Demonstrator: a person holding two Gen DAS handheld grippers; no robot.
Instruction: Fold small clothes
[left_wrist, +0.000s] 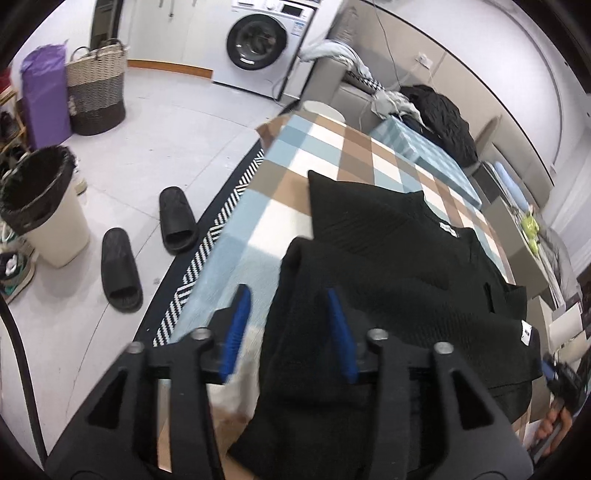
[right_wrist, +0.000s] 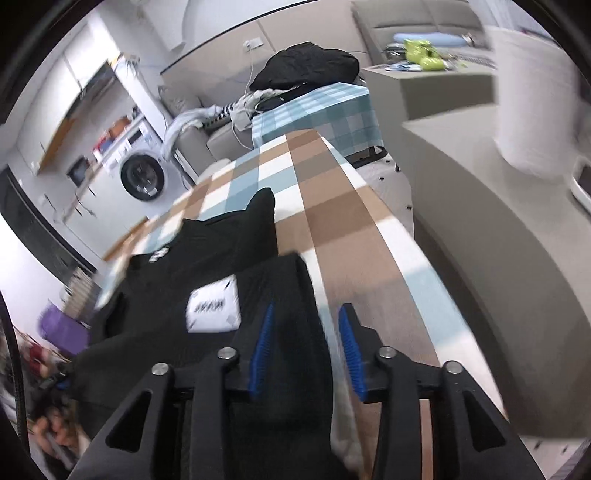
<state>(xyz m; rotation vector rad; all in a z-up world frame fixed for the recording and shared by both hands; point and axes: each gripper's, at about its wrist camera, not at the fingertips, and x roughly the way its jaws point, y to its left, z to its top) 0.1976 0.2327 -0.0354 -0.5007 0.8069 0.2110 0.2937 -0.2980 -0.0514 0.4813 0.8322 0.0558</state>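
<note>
Both wrist cameras look steeply down, close over the checked desk (left_wrist: 332, 155) from opposite sides, sharing the black garment (left_wrist: 406, 258) and washing machine (right_wrist: 142, 177); the right view's edges seem blurred.

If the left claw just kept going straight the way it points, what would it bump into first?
Most likely the black garment: its near fold already lies between the open left claw fingers, with the checked cloth under it. Depth is hard to judge through this lens.
</note>
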